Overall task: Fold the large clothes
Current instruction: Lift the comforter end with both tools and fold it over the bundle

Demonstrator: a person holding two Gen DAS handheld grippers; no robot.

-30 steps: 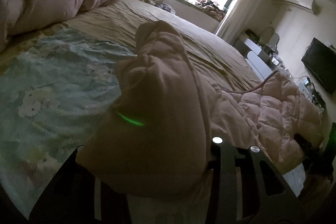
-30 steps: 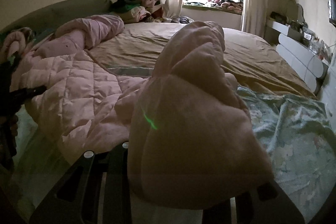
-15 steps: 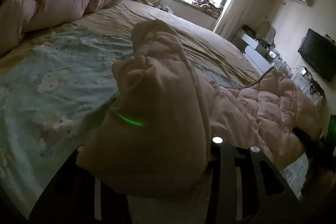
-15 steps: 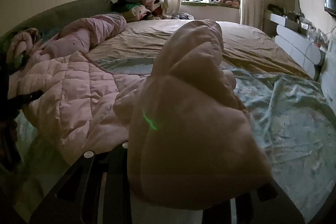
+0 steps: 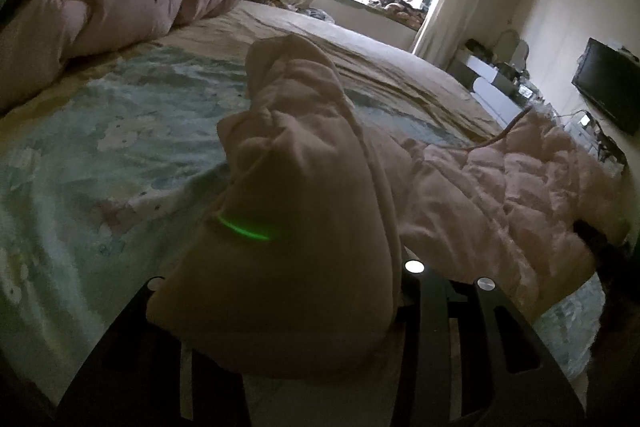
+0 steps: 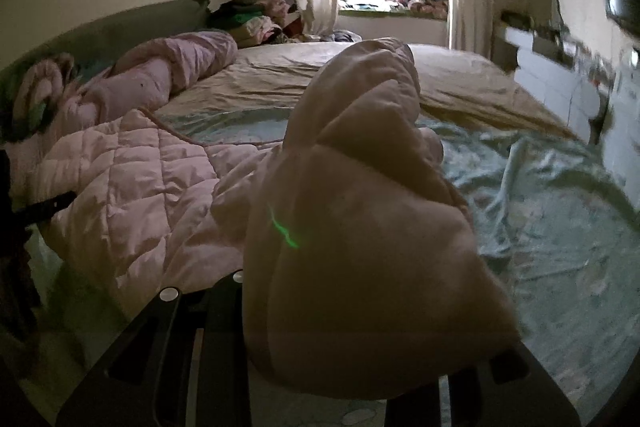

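A pink quilted garment [image 5: 520,195] lies spread across the bed, over a blue floral sheet [image 5: 100,147]. My left gripper [image 5: 280,279] is shut on a bunched corner of it [image 5: 296,187], which rises in a thick fold and hides the fingertips. In the right wrist view my right gripper [image 6: 360,307] is shut on another bunched corner [image 6: 360,187], and the quilted garment [image 6: 132,179] stretches away to the left. Each gripper shows in the other's view as a dark shape at the garment's far edge: the right gripper [image 5: 596,239], the left gripper [image 6: 44,207].
A rolled pink duvet [image 5: 132,7] lies along the green headboard [image 6: 120,27]. A tan sheet [image 6: 320,67] covers the far half of the bed. Clothes are piled [image 6: 256,19] by the window. A white bench [image 5: 492,83] and a TV [image 5: 608,87] stand along the right wall.
Both grippers have drawn back across the bed with the garment's corners held. The garment's far edge came nearer and more of the blue floral sheet is uncovered.
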